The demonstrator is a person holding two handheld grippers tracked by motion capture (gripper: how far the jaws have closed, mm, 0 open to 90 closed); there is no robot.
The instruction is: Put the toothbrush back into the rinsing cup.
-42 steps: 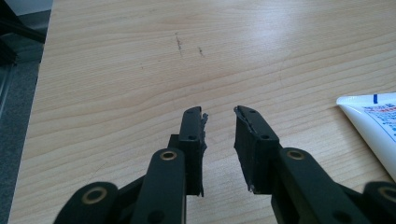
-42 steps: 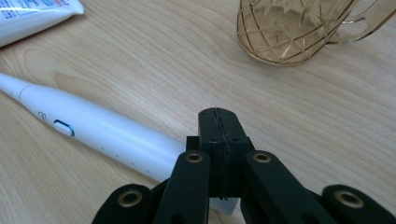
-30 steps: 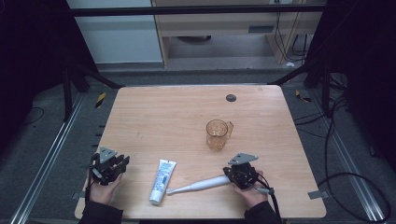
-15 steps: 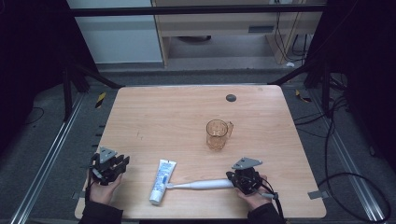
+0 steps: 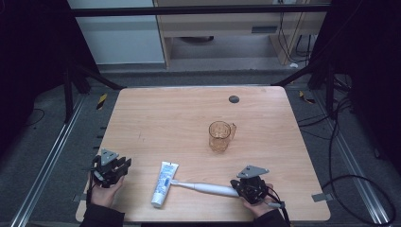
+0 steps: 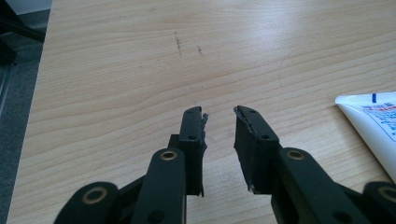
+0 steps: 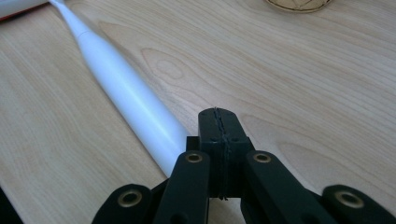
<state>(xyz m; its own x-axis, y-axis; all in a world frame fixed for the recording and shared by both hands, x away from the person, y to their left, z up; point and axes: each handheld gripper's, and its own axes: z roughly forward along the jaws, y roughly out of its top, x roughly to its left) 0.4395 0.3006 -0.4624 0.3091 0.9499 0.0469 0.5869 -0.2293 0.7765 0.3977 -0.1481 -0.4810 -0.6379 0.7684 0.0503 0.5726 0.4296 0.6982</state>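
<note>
Swung flatter across the frame's lower middle, the stiff, light, slippery toothbrush (image 5: 203, 187) beside the shut, empty right gripper (image 5: 251, 185) wants gripping mid-handle; the left gripper (image 6: 219, 135) idles narrowly parted.

- The left gripper (image 5: 109, 166) is black, with a grey three-cornered plate on top.
- Its jaws are flat black blocks with frayed pad edges, on arms with brass-ringed pivots.
- The right gripper (image 5: 249, 183) looks the same; a dark cable trails from it.
- Both sleeves are dark.
</note>
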